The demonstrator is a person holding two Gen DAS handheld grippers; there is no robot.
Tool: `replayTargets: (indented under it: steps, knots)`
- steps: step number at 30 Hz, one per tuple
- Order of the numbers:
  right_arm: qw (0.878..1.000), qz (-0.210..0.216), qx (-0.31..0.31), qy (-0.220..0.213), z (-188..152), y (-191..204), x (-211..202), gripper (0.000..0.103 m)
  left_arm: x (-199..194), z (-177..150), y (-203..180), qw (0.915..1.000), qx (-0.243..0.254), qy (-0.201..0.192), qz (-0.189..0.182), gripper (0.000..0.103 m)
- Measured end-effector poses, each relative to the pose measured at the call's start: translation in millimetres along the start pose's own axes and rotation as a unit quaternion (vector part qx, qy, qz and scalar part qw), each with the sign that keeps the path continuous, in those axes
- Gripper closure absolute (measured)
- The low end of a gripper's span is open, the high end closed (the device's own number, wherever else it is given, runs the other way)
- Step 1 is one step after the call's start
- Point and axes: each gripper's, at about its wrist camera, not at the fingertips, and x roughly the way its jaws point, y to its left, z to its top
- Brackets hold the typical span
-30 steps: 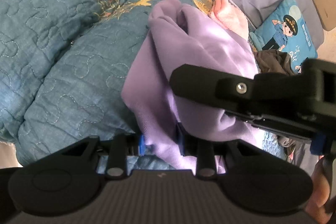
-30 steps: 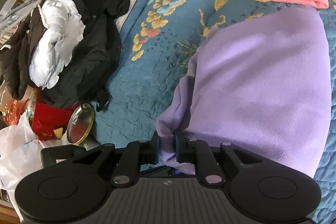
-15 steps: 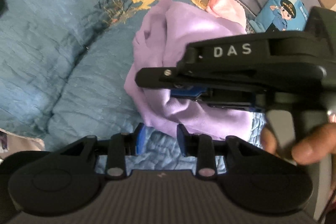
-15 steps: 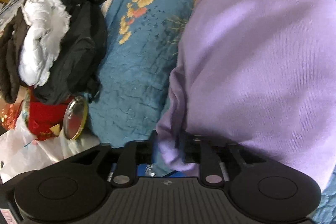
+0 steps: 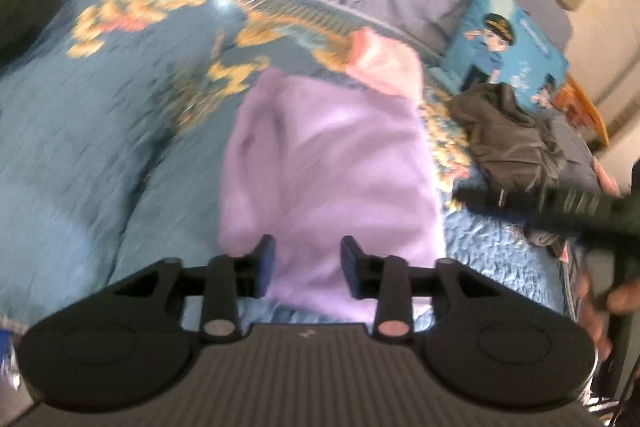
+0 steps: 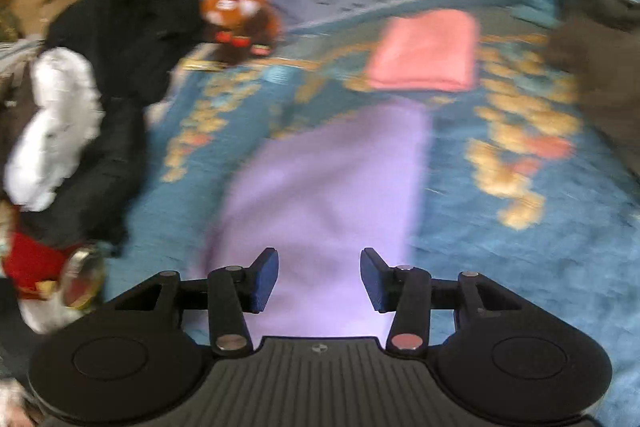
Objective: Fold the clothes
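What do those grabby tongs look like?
Both tongs are black plastic. Each has a ribbed grey plate at the base, two round black discs at the sides, and silver screw heads on the arms. The left tongs and right tongs end in flat fingers with blue pads. A bare hand shows at the edge; no sleeve is visible.

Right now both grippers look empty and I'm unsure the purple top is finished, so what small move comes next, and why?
Probably move on to the dark crumpled garment. Both the left gripper and the right gripper are open, and the purple top lies as a compact folded bundle on the blue quilt below the folded pink cloth.
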Motion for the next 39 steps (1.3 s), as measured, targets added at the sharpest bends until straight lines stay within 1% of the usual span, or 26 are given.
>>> replayTargets:
  steps: [1, 2, 3, 4, 5, 6, 8, 10, 12, 14, 16, 19, 20, 21, 23, 24, 26, 28, 33, 35, 36, 37, 39]
  knots:
    - [1.000, -0.009, -0.002, 0.003, -7.2, -4.6, 0.9, 0.058, 4.2, 3.5, -8.4, 0.9999, 0.014, 0.000, 0.000, 0.053]
    - [1.000, -0.007, 0.004, 0.007, -13.4, -7.9, 3.4, 0.058, 9.1, 7.3, -16.6, 0.9996, 0.029, 0.000, -0.001, 0.046]
    - [1.000, -0.003, 0.011, 0.012, -19.4, -11.1, 6.2, 0.058, 13.7, 10.2, -24.4, 0.9991, 0.043, 0.001, 0.001, 0.042]
    - [1.000, 0.000, 0.015, 0.013, -23.8, -11.1, 8.0, 0.058, 18.4, 12.1, -32.5, 0.9985, 0.054, 0.004, 0.006, 0.034]
    - [1.000, 0.003, 0.020, 0.013, -27.9, -10.5, 9.6, 0.058, 24.0, 13.9, -38.9, 0.9978, 0.065, 0.010, 0.014, 0.031]
    - [1.000, 0.007, 0.024, 0.013, -32.0, -9.8, 11.3, 0.058, 31.0, 15.5, -41.8, 0.9969, 0.071, 0.018, 0.026, 0.029]
    - [1.000, -0.005, 0.003, -0.010, -43.0, 1.4, 6.3, 0.056, 44.1, 18.8, -41.7, 0.9955, 0.074, 0.033, 0.049, 0.023]
    - [0.999, -0.020, -0.029, -0.032, -54.5, 10.2, -0.4, 0.051, 51.6, 22.1, -31.4, 0.9963, 0.057, 0.044, 0.048, 0.023]
    - [0.996, -0.025, -0.079, -0.036, -69.5, 20.2, -4.2, 0.049, 54.8, 24.7, -23.3, 0.9972, 0.039, 0.052, 0.038, 0.023]
    - [0.989, -0.042, -0.136, -0.034, -82.6, 32.0, 0.3, 0.049, 56.5, 27.3, -20.0, 0.9972, 0.037, 0.055, 0.035, 0.022]
    - [0.979, -0.060, -0.194, -0.032, -95.5, 44.0, 5.7, 0.049, 57.4, 29.3, -22.2, 0.9961, 0.051, 0.059, 0.041, 0.018]
    - [0.963, -0.085, -0.249, -0.056, -105.9, 55.9, 13.6, 0.050, 61.5, 29.9, -31.7, 0.9921, 0.084, 0.067, 0.065, 0.014]
    - [0.957, -0.095, -0.266, -0.064, -108.0, 60.4, 16.8, 0.050, 63.3, 30.0, -34.6, 0.9905, 0.093, 0.069, 0.075, 0.011]
    - [0.957, -0.099, -0.264, -0.064, -108.3, 59.2, 17.8, 0.050, 65.1, 30.1, -37.6, 0.9887, 0.101, 0.071, 0.085, 0.009]
    - [0.960, -0.105, -0.252, -0.062, -107.9, 54.1, 18.7, 0.055, 70.6, 29.7, -39.5, 0.9853, 0.111, 0.078, 0.104, 0.001]
    - [0.961, -0.108, -0.246, -0.060, -107.7, 51.6, 19.2, 0.058, 73.6, 29.5, -39.6, 0.9835, 0.115, 0.082, 0.113, 0.001]
    - [0.964, -0.114, -0.233, -0.058, -107.4, 46.6, 20.1, 0.075, 79.5, 28.4, -39.2, 0.9802, 0.120, 0.089, 0.129, 0.000]
    - [0.966, -0.119, -0.221, -0.055, -107.0, 41.6, 21.0, 0.082, 84.3, 25.3, -36.2, 0.9786, 0.122, 0.094, 0.137, 0.000]
    - [0.971, -0.133, -0.190, -0.049, -106.1, 29.1, 23.4, 0.085, 92.6, 17.4, -23.9, 0.9789, 0.110, 0.104, 0.137, 0.000]
    - [0.975, -0.138, -0.169, -0.041, -106.5, 20.7, 24.9, 0.093, 94.2, 15.6, -17.5, 0.9803, 0.101, 0.106, 0.133, 0.000]
    - [0.978, -0.139, -0.152, -0.034, -107.2, 14.1, 26.0, 0.095, 94.9, 14.7, -14.9, 0.9807, 0.097, 0.106, 0.132, 0.000]
    - [0.981, -0.140, -0.135, -0.026, -107.8, 7.6, 27.1, 0.103, 95.4, 14.0, -13.3, 0.9806, 0.096, 0.105, 0.134, 0.000]
    - [0.985, -0.142, -0.102, -0.011, -109.2, -5.5, 29.3, 0.103, 96.3, 13.2, -11.6, 0.9800, 0.096, 0.105, 0.140, 0.000]
